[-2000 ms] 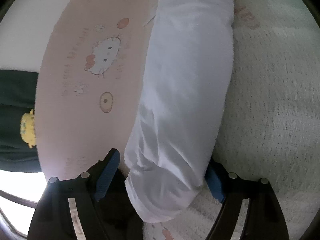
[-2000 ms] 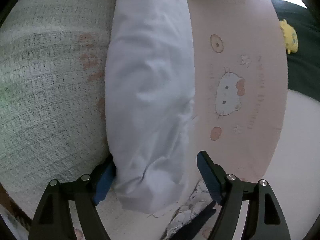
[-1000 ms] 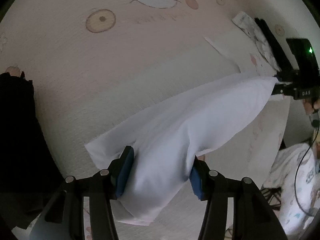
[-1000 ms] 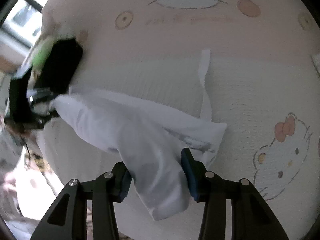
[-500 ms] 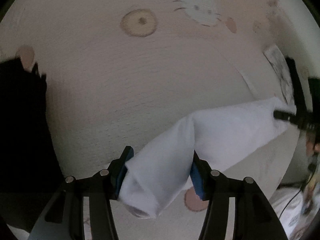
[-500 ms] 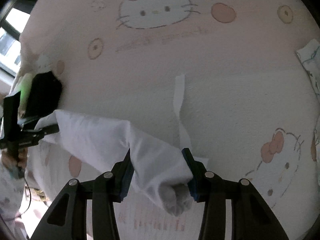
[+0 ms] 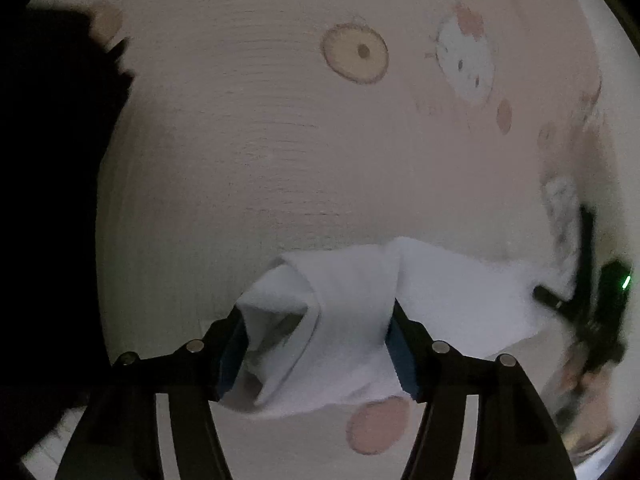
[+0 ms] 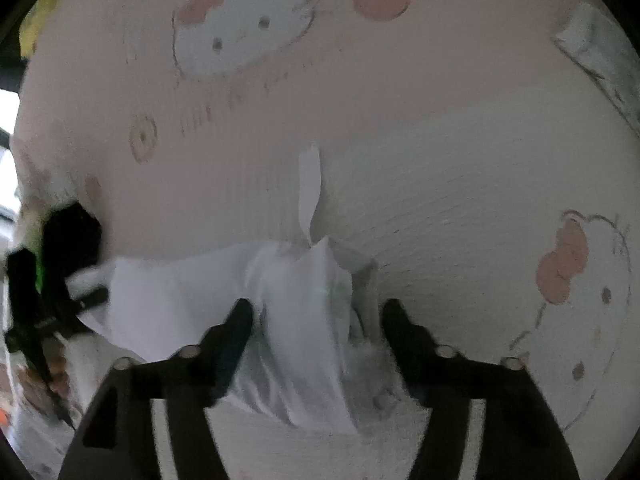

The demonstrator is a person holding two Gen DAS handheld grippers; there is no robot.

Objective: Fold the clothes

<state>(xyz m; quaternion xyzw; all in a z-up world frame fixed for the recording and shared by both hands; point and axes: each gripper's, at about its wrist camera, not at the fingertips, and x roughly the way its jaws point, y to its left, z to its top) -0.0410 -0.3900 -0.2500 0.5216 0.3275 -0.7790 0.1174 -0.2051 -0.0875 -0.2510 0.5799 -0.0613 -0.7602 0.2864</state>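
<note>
A white garment point(image 7: 440, 300) hangs bunched between both grippers, low over the pink cartoon-cat bedspread point(image 7: 280, 140). My left gripper point(image 7: 318, 346) is shut on one end of it; the cloth fills the gap between the blue pads. My right gripper point(image 8: 316, 334) is shut on the other end point(image 8: 304, 320), which is crumpled between its fingers. A thin white strip point(image 8: 308, 188) of the garment lies on the bedspread beyond it. Each gripper shows at the far end of the cloth in the other's view, the right point(image 7: 592, 308) and the left point(image 8: 48, 292).
A dark garment point(image 7: 48, 200) lies at the left in the left wrist view. A patterned cloth point(image 8: 596, 44) lies at the upper right of the bedspread point(image 8: 460, 160) in the right wrist view. A yellow plush point(image 8: 34, 20) shows at its top left edge.
Both grippers have swung the garment from lengthwise to crosswise and lowered it toward the bedspread. The cloth has bunched up between them and the grippers have come closer together.
</note>
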